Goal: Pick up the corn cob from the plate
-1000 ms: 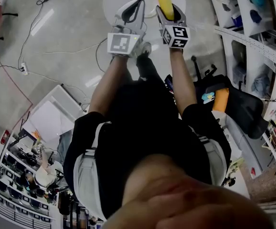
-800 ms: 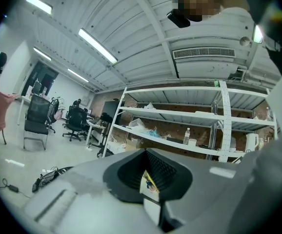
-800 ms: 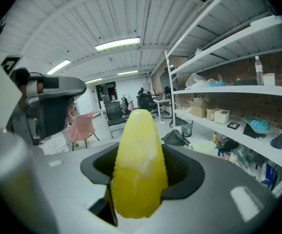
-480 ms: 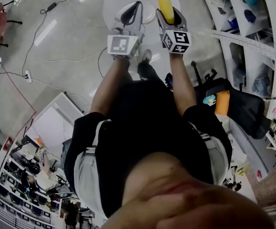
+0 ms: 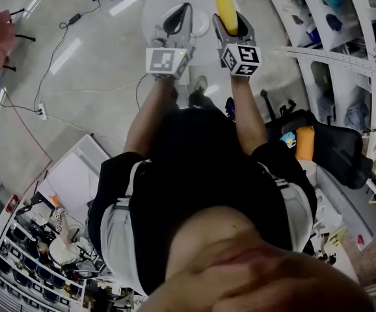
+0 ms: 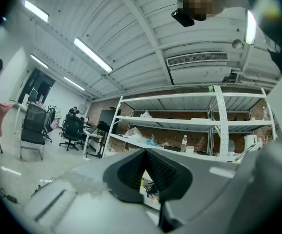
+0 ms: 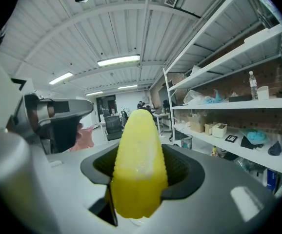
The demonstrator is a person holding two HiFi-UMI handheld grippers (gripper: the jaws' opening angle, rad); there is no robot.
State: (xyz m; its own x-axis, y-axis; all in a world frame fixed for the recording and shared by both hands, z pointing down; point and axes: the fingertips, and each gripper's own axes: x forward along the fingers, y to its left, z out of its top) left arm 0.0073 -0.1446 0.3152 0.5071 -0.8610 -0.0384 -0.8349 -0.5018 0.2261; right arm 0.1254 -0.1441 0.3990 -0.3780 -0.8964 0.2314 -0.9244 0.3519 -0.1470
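1. Yellow tapered corn cob [image 7: 140,165]: stands lengthwise between the jaws of the right gripper [image 5: 229,19], pointed end outward. It is raised over the round white worktop [image 5: 152,2], toward its right edge. It is judged already off its plate, which cannot be picked out with certainty.
2. Right jaws: set wide yet clenched, with the ribbed black pads [image 7: 182,167] pressing both flanks of the cob's thick lower half. So low a grip probably keeps the cob from tipping.
3. Left gripper [image 6: 145,151]: held level beside the right one and apart from the cob. Its jaws are closed tip to tip with nothing between them, so it is evidently idle in this pick.
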